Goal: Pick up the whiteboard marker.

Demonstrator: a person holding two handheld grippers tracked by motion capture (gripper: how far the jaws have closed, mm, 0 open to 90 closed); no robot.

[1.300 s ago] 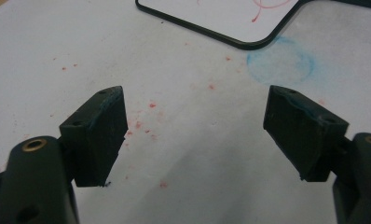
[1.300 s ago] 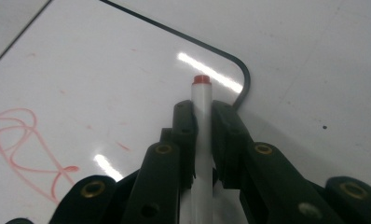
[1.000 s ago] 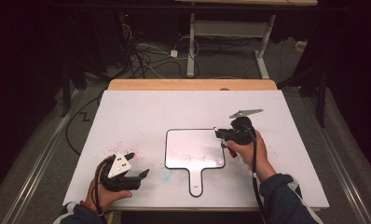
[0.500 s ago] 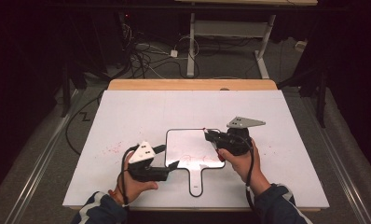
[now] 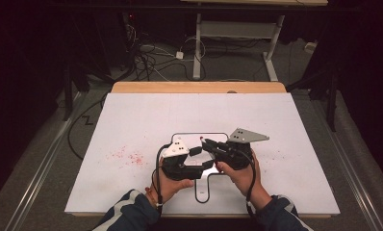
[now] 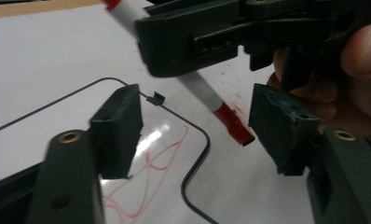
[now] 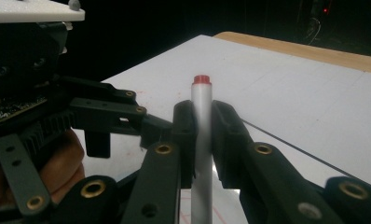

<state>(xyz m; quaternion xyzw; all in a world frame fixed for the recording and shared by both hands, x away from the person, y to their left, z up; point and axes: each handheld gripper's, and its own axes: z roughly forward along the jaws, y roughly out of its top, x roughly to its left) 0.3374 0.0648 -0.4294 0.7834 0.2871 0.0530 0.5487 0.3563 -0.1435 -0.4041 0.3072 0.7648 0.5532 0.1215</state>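
Your right gripper [image 5: 205, 142] has its two black jaws pressed tight on a white marker pen with a red cap and red tail end [image 7: 202, 140]; in the right gripper view the barrel stands up between the pads [image 7: 185, 135], the red end poking out above them. In the high view that gripper sits over the small white erase board with a thin black rim and a short handle [image 5: 217, 137], which lies flat on the large white sheet covering the wooden table [image 5: 132, 115]. Your right hand [image 5: 242, 175] holds it from the near side.

Your left gripper [image 5: 201, 157] is just beside the right one, its tips almost meeting it above the board. Its jaws have just been closing, yet they stand apart: in the left gripper view the two pads [image 6: 120, 126] sit on either side of a gap, and the marker's red end [image 6: 232, 125] hangs in that gap, nearer the right-hand pad but touching neither. So you hold nothing on that side yet. Below the jaws in that view you can see red scribbled lines [image 6: 146, 182] on the board's glossy face, inside its black rim.

Faint red specks [image 5: 129, 156] mark the sheet off to the left of your left hand [image 5: 172, 180].
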